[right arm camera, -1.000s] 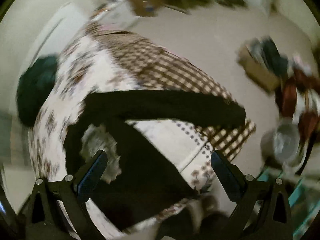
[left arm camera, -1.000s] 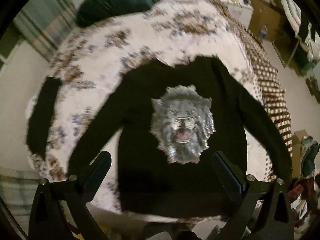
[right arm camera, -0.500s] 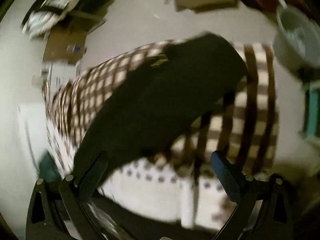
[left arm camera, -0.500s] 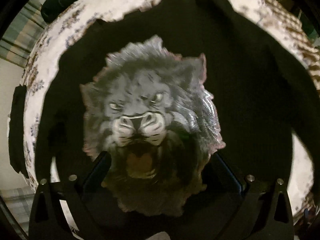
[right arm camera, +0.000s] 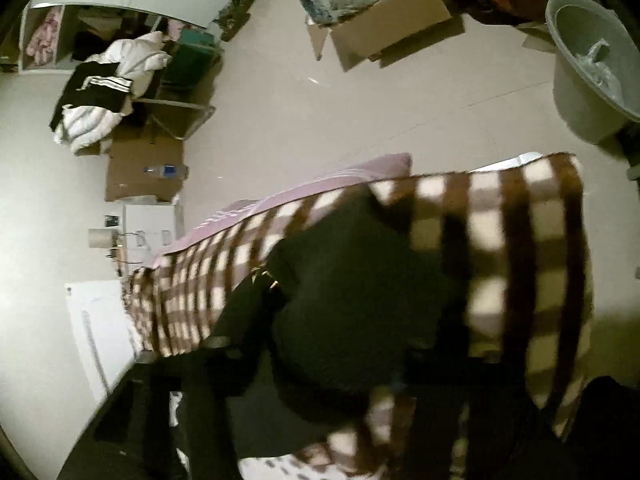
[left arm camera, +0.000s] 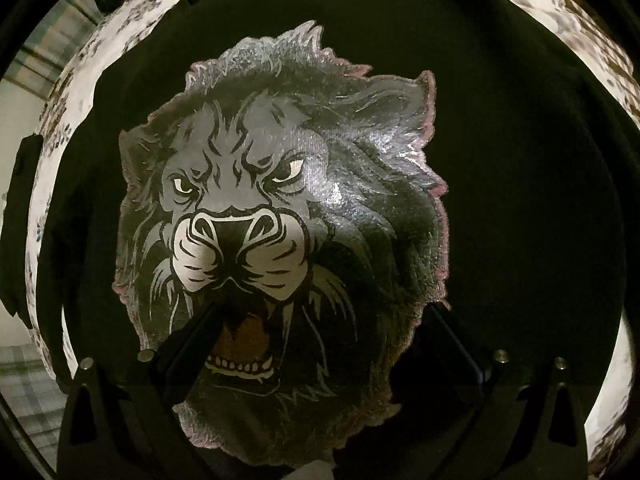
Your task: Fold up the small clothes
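A small black sweater [left arm camera: 520, 200] with a large silver lion print [left arm camera: 280, 216] lies flat on the bed and fills the left wrist view. My left gripper [left arm camera: 320, 336] hovers close over the lion's mouth, fingers wide apart and empty. In the right wrist view the sweater's black sleeve end [right arm camera: 352, 304] lies on the brown checked blanket [right arm camera: 520, 264] at the bed's edge. My right gripper [right arm camera: 320, 348] is down at the sleeve; its dark fingers are blurred against the black cloth, so I cannot tell how the jaws stand.
The flowered bedspread [left arm camera: 60, 128] shows around the sweater. A dark strip of cloth [left arm camera: 20, 184] lies at the bed's left edge. Beyond the bed the floor holds cardboard boxes [right arm camera: 384, 28], a grey bucket [right arm camera: 588, 68] and a rack with piled clothes [right arm camera: 108, 84].
My left gripper has come down much closer over the lion print. My right gripper has swung to the bed's edge and dropped onto the sleeve end.
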### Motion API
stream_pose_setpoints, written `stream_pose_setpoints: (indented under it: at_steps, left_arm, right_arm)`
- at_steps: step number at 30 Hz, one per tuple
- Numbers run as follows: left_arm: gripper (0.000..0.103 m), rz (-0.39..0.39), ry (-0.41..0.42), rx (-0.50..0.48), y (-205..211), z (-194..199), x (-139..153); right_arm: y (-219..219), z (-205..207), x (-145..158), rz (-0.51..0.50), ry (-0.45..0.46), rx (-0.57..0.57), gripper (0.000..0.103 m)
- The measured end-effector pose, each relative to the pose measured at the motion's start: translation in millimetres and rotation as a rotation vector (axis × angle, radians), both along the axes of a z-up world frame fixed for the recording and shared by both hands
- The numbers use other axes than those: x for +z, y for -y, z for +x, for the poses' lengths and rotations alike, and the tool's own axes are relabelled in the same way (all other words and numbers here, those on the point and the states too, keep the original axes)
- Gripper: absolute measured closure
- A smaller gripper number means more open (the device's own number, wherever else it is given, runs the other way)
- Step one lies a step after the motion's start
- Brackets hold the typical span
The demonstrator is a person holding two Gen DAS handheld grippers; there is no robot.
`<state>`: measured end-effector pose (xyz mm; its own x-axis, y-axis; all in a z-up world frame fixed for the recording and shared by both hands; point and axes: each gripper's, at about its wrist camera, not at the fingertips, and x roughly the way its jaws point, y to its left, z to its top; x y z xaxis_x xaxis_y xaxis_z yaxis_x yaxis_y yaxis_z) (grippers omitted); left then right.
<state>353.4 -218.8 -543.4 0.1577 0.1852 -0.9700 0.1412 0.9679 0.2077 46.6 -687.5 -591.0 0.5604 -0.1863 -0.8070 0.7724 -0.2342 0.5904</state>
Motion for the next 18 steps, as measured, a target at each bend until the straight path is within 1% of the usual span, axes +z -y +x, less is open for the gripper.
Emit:
stream_pose_setpoints:
  at_steps: [2,4,6,9,12,13,15,18]
  left_arm:
    - [0.0,-0.004,-0.005,0.002,6,-3,0]
    - [0.0,-0.011,-0.009,0.008,13,-6,-1]
    - [0.0,-0.019,-0.011,0.008,-1,1,-2]
    - [0.0,-0.033,-0.007,0.013,-4,-2,3]
    - [0.0,-0.049,0.003,0.02,-13,-4,14]
    - [0.0,-0.054,0.012,0.024,-18,-3,19]
    - [0.0,-0.062,0.027,0.036,-31,-2,29]
    - [0.0,-0.08,0.041,0.06,-54,0,43]
  right_arm:
    - [10,-7,13,-0.038,-0.01,0.005,0.091]
    - [21,-12,32,-0.085,-0.011,-0.004,0.092]
    - [31,-8,48,-0.127,-0.012,0.024,0.093]
    - [44,23,70,-0.173,-0.03,0.123,0.092]
    - [45,45,105,-0.241,-0.034,0.217,0.092]
    - [42,62,123,-0.278,-0.041,0.262,0.092]
    - [30,85,152,-0.329,-0.044,0.328,0.092]
    - [-7,138,201,-0.421,-0.049,0.469,0.092]
